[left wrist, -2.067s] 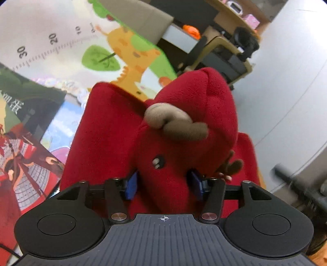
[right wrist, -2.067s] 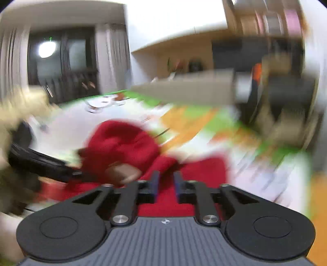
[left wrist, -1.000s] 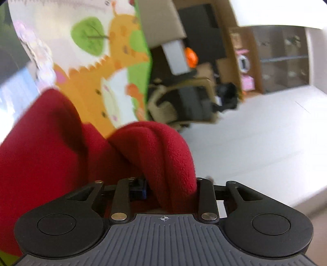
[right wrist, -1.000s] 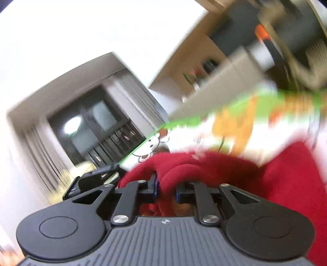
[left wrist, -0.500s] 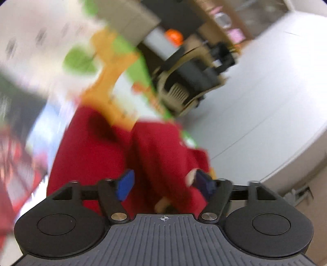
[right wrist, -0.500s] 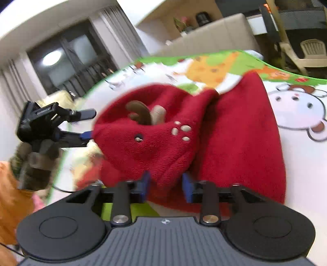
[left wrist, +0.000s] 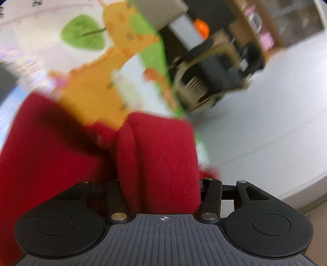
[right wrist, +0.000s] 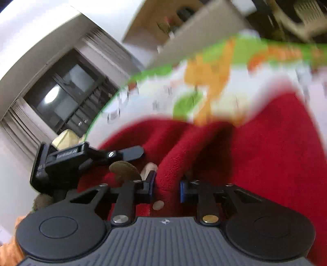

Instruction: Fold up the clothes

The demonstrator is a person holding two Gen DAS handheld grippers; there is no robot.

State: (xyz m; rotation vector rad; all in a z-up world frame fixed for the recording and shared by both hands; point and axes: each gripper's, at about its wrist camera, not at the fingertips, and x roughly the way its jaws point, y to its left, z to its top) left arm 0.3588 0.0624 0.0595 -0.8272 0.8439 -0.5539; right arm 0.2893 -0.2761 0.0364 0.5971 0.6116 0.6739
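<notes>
A red fleece garment (left wrist: 51, 155) with brown antlers (right wrist: 124, 170) lies bunched on a colourful play mat (left wrist: 92, 61). In the left wrist view, my left gripper (left wrist: 159, 180) is shut on a thick fold of the fleece, which hides its pads. My right gripper (right wrist: 167, 186) is shut on another fold of the red garment (right wrist: 265, 153), with a blue pad showing on each side of the cloth. The right wrist view also shows the left gripper (right wrist: 122, 153) just to the left, its black body over the fleece.
The play mat (right wrist: 204, 81) has a green edge. A beige chair (left wrist: 204, 81) and a grey sofa (left wrist: 159, 8) stand beyond the mat, with pale floor (left wrist: 265, 122) to the right. A dark window (right wrist: 67, 98) is at the far left. An orange sleeve (right wrist: 8, 249) shows at the bottom left.
Half a second ago both grippers stood wider around the hood with pads showing. Now each has closed on a fold of fleece. Both views have swung and blurred.
</notes>
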